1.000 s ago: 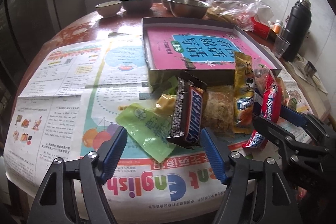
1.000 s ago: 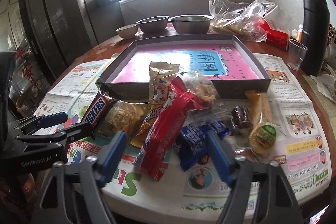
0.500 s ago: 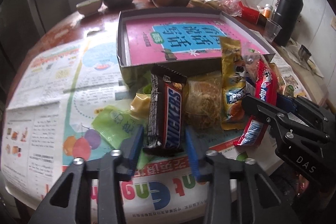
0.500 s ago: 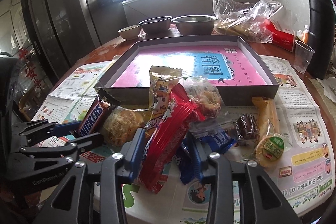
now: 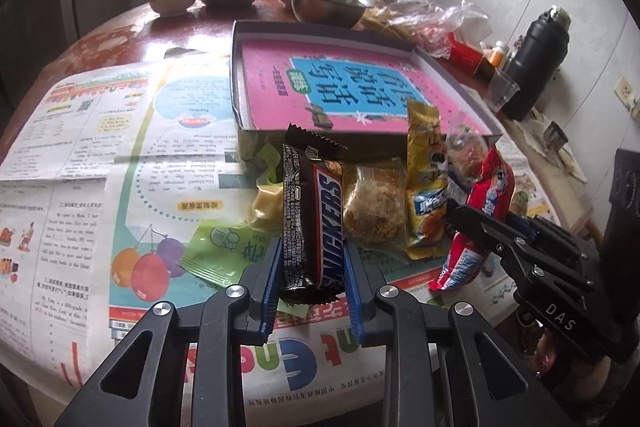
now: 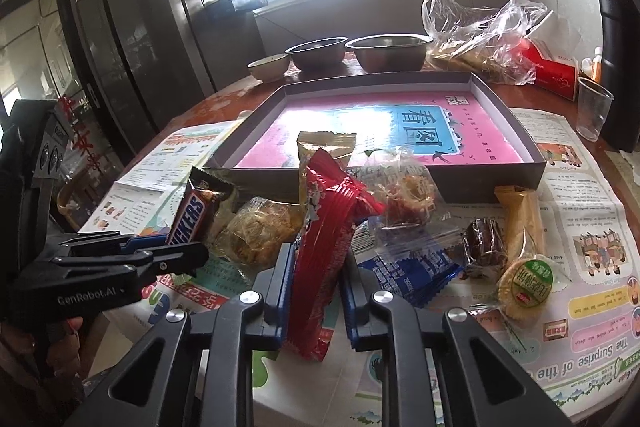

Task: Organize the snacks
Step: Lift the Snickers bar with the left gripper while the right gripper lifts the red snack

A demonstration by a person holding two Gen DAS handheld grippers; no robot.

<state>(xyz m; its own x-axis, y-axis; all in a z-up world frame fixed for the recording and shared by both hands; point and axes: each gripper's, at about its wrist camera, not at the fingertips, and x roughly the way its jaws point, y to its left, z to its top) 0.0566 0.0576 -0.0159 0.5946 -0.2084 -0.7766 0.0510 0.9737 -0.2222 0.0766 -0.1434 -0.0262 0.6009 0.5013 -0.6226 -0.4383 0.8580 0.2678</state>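
Newspapers (image 5: 120, 167) cover a round wooden table by a bright window, with a heap of snacks lying just in front of a shallow dark box (image 6: 500, 179) that has a pink book flat inside it. Steel bowls (image 6: 386, 53), a plastic bag and a black flask (image 5: 536, 67) stand behind it. Both grippers have just been closing. The left gripper (image 5: 311, 267) is clamped on the near end of a chocolate bar (image 5: 314, 215), its blue pads (image 5: 269, 279) pressing either side. The right gripper (image 6: 314, 287) squeezes a long red packet (image 6: 324, 247) that sticks up out of the pile. A yellow packet (image 5: 424, 187) and a clear-wrapped cake (image 5: 374, 203) lie between the two, against the box wall.
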